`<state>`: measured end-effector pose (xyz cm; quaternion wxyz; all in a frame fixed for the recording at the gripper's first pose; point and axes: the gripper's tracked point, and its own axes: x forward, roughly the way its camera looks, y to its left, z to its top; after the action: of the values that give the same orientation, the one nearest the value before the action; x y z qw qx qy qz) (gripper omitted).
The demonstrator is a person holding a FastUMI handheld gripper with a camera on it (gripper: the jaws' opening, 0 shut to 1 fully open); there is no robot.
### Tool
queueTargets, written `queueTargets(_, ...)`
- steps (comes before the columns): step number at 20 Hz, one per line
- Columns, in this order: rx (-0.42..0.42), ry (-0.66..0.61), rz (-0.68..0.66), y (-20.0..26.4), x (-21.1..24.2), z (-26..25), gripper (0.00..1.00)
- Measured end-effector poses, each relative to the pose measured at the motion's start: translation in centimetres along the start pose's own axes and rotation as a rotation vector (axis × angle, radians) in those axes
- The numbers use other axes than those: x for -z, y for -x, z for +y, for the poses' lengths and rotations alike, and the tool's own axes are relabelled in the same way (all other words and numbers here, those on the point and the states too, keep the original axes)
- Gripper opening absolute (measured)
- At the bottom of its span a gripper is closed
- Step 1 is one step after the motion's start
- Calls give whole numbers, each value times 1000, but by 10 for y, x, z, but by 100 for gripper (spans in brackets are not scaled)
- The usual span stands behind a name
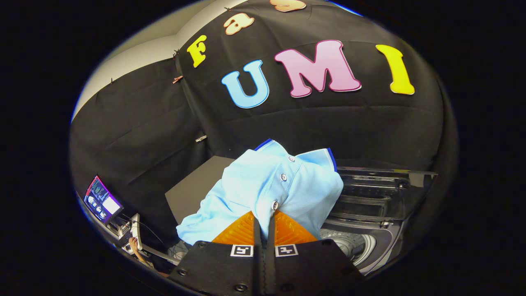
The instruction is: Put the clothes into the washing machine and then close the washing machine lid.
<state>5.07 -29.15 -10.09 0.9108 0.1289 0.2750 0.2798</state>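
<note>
My gripper is shut on a light blue polo shirt with white buttons and a dark blue collar edge. The cloth is pinched between the two orange fingers and bunches up just ahead of them, hanging off to both sides. It is lifted in the air. Beyond and to the right of the shirt stands the washing machine with its clear lid raised upright. Part of the steel drum shows under the shirt's right side.
A dark grey table top lies behind the shirt to the left. Further left and lower sit a lit screen and some cables, with a person's hand beside them.
</note>
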Motion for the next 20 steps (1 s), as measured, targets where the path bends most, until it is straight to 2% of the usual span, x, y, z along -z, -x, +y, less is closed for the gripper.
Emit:
queueTargets(9, 167, -68, -23, 38, 15, -90, 5)
queueTargets(13, 240, -31, 1, 37, 32, -128, 5)
queueTargets(20, 253, -84, 15, 33, 42, -147, 5)
